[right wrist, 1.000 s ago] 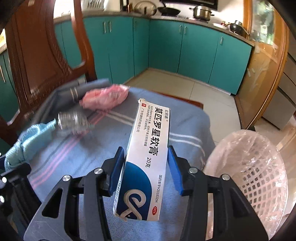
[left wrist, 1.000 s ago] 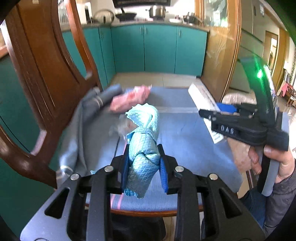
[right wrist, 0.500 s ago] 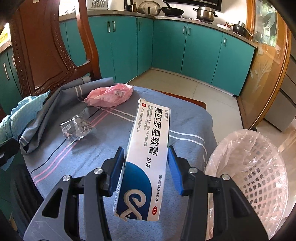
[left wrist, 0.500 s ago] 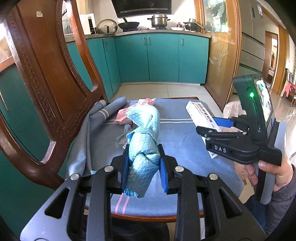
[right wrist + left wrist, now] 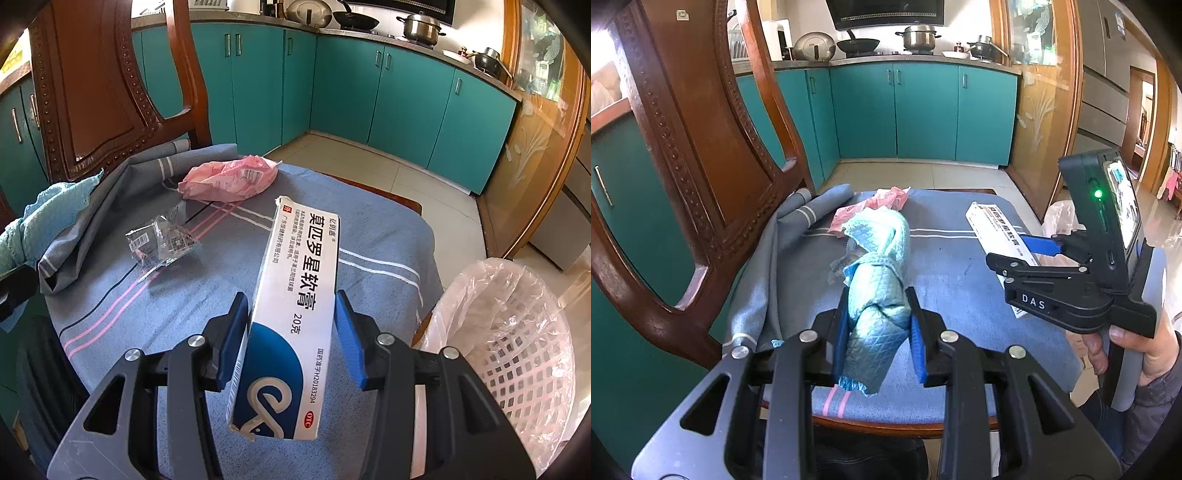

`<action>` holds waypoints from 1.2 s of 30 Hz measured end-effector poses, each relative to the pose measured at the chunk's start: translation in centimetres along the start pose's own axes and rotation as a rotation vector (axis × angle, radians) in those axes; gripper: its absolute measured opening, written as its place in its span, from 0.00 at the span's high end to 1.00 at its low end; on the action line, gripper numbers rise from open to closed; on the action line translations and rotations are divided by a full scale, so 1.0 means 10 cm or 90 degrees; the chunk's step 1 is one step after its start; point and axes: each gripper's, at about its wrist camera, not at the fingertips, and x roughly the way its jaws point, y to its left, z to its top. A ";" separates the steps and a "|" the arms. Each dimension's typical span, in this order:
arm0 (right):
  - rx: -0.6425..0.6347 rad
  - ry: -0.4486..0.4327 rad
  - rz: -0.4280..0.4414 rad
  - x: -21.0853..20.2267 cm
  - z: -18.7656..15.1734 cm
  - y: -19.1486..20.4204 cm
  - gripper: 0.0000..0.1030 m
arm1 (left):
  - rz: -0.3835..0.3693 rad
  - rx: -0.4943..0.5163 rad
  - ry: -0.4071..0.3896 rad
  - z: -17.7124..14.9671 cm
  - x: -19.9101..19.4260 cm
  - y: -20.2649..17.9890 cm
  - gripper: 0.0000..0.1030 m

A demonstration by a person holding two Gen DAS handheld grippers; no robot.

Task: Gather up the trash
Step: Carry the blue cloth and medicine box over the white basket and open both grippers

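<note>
My left gripper (image 5: 878, 301) is shut on a rolled light-blue quilted cloth (image 5: 882, 251), held above the chair seat. My right gripper (image 5: 291, 314) is shut on a long white-and-blue ointment box (image 5: 303, 280), which sticks out over the seat. In the left wrist view that box (image 5: 993, 221) and the right gripper (image 5: 1008, 251) hang at the right, with a person's hand on the handle. A crumpled pink wrapper (image 5: 229, 177) and a clear plastic wrapper (image 5: 162, 243) lie on the seat. The cloth (image 5: 48, 214) shows at the left edge of the right wrist view.
A blue-grey striped cover (image 5: 369, 236) is draped over the wooden chair, whose carved back (image 5: 683, 147) rises at the left. A white lattice basket lined with a thin plastic bag (image 5: 517, 332) stands on the floor right of the seat. Teal cabinets line the far walls.
The left gripper with its cloth has shifted slightly upward at the edge of the right wrist view, and the motion blur is gone. Both grips are unchanged.
</note>
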 end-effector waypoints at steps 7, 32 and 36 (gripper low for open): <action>-0.006 0.012 0.002 0.04 -0.03 0.02 0.54 | -0.002 -0.003 0.013 -0.02 0.04 -0.01 0.72; 0.331 -0.093 -0.159 -1.07 -0.72 -2.14 0.54 | -0.253 0.114 0.052 0.39 0.54 -1.54 0.71; 0.339 -0.068 -0.174 -1.02 -0.85 -2.23 0.54 | -0.307 0.147 0.075 0.40 0.66 -2.02 0.71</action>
